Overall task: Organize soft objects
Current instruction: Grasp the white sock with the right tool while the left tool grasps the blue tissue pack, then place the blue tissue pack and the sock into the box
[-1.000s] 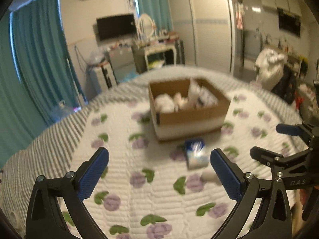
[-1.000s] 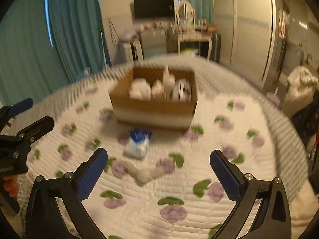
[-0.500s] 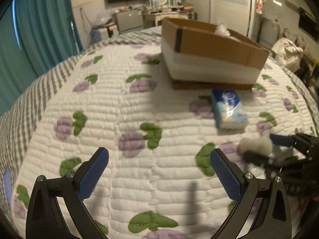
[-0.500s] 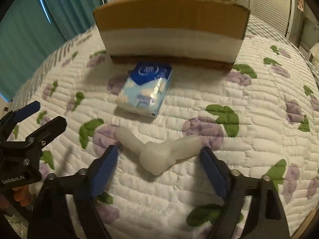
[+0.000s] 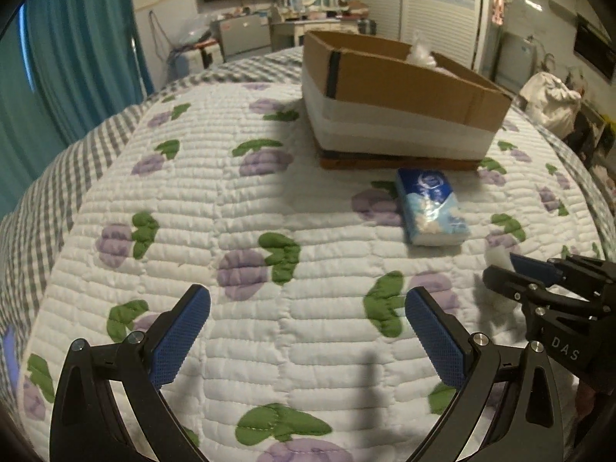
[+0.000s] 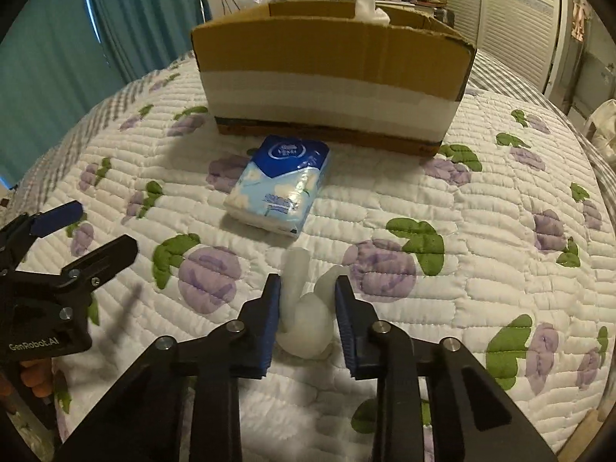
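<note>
A white knotted soft piece (image 6: 306,308) lies on the quilt, squeezed between the blue pads of my right gripper (image 6: 308,292), which is shut on it. A blue tissue pack (image 6: 279,186) lies just beyond it, in front of the cardboard box (image 6: 331,73) that holds white soft items. In the left wrist view the tissue pack (image 5: 431,206) and the box (image 5: 396,96) sit ahead to the right. My left gripper (image 5: 308,319) is open and empty low over the quilt. The right gripper (image 5: 539,285) shows at the right edge there, with a bit of the white piece (image 5: 496,258).
The bed quilt (image 5: 231,211) is white with purple flowers and a grey checked border. Teal curtains (image 5: 69,38) hang at the left. A dresser, TV and wardrobe stand beyond the bed. The left gripper (image 6: 54,254) shows at the left of the right wrist view.
My right gripper dropped to the quilt and closed on the white knotted piece, folding its two ends forward. My left gripper lowered toward the quilt and stayed open.
</note>
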Motion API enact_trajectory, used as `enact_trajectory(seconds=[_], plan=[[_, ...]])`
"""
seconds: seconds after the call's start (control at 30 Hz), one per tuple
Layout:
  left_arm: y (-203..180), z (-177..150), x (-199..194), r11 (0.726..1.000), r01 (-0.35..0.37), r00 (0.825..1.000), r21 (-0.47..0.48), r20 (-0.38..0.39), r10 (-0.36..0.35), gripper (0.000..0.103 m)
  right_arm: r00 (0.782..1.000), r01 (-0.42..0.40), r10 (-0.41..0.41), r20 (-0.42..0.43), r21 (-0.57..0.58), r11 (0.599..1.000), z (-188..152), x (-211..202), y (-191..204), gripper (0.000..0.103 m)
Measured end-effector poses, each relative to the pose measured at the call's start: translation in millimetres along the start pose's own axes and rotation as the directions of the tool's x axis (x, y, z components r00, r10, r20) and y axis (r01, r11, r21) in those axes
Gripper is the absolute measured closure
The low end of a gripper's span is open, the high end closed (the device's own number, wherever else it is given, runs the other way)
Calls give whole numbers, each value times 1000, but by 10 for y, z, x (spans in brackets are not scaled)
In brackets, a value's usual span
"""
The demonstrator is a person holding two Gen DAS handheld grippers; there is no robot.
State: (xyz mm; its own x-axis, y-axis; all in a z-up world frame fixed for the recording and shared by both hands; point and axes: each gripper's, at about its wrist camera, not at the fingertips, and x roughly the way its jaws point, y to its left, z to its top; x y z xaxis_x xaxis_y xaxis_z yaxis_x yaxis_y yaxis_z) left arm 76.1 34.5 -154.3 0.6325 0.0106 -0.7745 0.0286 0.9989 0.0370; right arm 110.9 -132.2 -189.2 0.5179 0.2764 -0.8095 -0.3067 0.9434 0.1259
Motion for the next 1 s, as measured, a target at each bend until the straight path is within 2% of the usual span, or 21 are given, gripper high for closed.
enact_trajectory(seconds=[0.13,0.3,0.53,0.63,0.73,0.83,0.9,0.93,1.0], plan=[[-101,90,-70,1000,15,1000,20,11,-15,0,998,-39,38,45,14,999,39,-172,-63,93],[-285,230,-32,998,49,999,45,8,-49,0,994,-39,34,102,43,998,156,-318,-208,93],[-610,411,293,992,105,994,76,-38,-102,1,984,-23,9,176,77,997,331,-434,-491,93],[-728,482,454,988,121,991,92,-66,-115,13,981,-16,-2,193,91,996,404,-418,-595,93],[-780,545,671,987,145,984,74,-113,-137,14,982,-4,-17,189,109,994,425,-355,-682,93],[-807,543,831,985,160,976,63,-160,-148,31,984,-1,-19,178,114,993,416,-291,-714,93],[-821,536,837,984,162,977,74,-156,-149,37,985,-1,-19,170,116,993,410,-254,-725,93],[-823,535,815,981,177,975,80,-149,-164,49,986,-1,-19,167,117,993,408,-245,-729,93],[-806,538,779,979,183,975,86,-143,-170,51,986,-3,-17,165,115,993,404,-254,-729,93]])
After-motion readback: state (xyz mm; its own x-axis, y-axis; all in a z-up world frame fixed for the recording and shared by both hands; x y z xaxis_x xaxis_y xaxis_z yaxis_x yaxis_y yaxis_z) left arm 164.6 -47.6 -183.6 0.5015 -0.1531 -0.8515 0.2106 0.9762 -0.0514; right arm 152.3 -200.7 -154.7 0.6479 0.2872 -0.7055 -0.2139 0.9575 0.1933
